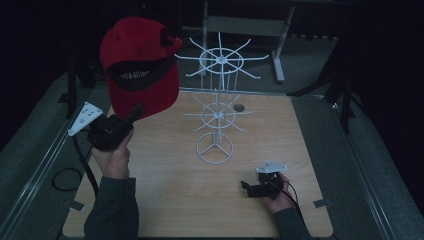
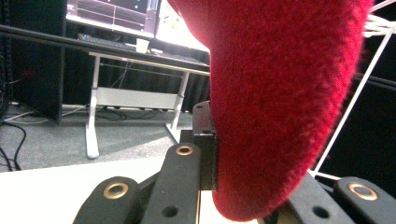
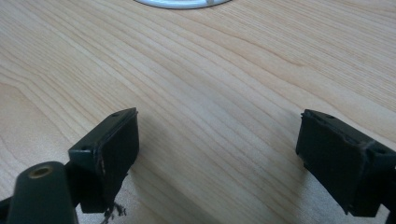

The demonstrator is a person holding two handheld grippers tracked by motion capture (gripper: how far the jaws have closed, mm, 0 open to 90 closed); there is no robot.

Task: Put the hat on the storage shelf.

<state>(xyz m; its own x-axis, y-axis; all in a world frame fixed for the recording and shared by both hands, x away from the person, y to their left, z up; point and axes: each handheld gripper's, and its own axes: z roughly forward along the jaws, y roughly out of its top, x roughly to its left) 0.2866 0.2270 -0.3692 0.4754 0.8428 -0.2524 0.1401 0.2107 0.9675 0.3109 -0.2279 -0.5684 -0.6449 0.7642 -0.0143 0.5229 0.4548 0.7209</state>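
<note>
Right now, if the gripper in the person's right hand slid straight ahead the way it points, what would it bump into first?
The right gripper, jaws open, lies low over the light wooden table. Straight ahead only bare wood shows up to the round base of the white wire hanging rack, probably the first thing met, though depth is hard to judge.

One red cap (image 1: 140, 65), up left of the rack and near its top ring

One white wire rack (image 1: 216, 107) on the table (image 1: 175, 200), with two tiers of hooks and one round base ring

Two grippers: the left one (image 1: 131, 116) left of the rack, under the cap; the right one (image 1: 246, 186) low on the table, right of the rack's base

Two hands, one on each gripper

Two grey three-cornered plates, one per gripper

One small dark round hole (image 1: 239, 107) in the tabletop just right of the rack
</note>
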